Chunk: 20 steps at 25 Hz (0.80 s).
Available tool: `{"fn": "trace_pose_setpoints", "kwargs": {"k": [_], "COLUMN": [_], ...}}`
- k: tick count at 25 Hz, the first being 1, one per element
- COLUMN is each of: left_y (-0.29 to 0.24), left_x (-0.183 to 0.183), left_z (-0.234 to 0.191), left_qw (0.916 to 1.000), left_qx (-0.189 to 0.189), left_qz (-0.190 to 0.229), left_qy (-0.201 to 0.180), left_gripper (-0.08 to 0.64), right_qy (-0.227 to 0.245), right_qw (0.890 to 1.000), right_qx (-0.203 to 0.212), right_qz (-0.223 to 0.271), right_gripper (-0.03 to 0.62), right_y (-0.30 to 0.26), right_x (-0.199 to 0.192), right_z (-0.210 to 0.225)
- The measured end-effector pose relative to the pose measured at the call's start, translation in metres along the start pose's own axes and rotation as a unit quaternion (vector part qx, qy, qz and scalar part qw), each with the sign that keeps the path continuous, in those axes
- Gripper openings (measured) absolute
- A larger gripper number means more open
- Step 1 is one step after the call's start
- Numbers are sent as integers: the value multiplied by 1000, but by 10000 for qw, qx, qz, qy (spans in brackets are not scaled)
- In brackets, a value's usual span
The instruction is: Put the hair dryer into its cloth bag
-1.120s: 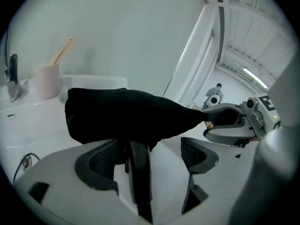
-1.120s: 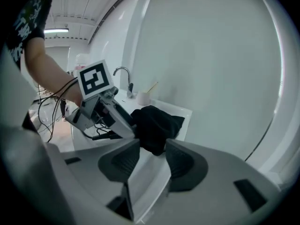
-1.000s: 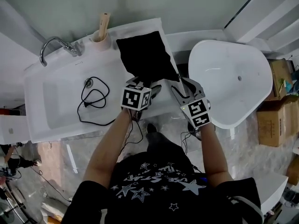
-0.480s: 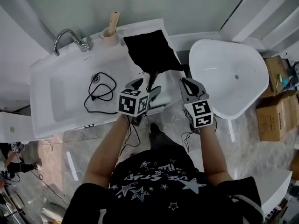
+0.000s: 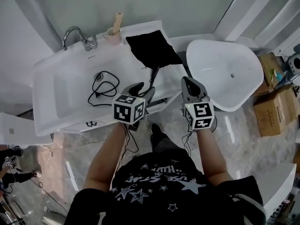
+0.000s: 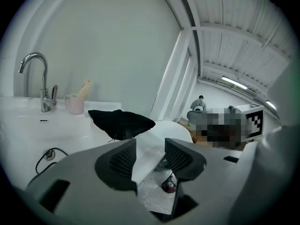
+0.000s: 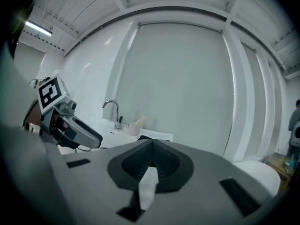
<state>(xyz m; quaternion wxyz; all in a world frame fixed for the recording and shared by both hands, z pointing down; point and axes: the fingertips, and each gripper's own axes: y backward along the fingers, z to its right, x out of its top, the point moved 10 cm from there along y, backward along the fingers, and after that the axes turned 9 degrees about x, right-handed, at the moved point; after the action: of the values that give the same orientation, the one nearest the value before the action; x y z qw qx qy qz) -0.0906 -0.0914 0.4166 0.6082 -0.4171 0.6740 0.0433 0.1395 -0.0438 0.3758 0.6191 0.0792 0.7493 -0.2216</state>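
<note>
Left tongs [image 5: 143,88] closing empty, right tongs [image 5: 188,81] together empty: best keep both clear of the cord [image 5: 107,84] trailing from the cloth bag [image 5: 152,49].

Cloth bag [image 5: 152,50] right of basin [image 5: 70,102] (cord [image 5: 104,86] inside).

Your L gripper [image 5: 143,89]: jaws approx. half apart and closing, nothing betw. them. Your R gripper [image 5: 187,83]: jaws pressed together, empty. Both point fwd, side by side, not touching. L forearm [image 5: 106,149] and R forearm [image 5: 211,149] extend behind the jaws.
</note>
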Motion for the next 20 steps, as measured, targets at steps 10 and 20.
{"fn": "trace_pose_setpoints", "kwargs": {"k": [10, 20], "left_y": [77, 153], "left_x": [-35, -84], "left_z": [14, 3], "left_qw": [9998, 9995], "left_qx": [38, 237], "left_qz": [208, 206], "left_qy": [-68, -43], "left_gripper": [50, 11], "right_qy": [-270, -540], "right_qw": [9994, 9984], "right_qx": [-192, -60], "right_qz": [-58, -144], "right_gripper": [6, 5], "right_y": [63, 101], "right_x": [-9, -25], "right_z": [-60, -130]}}
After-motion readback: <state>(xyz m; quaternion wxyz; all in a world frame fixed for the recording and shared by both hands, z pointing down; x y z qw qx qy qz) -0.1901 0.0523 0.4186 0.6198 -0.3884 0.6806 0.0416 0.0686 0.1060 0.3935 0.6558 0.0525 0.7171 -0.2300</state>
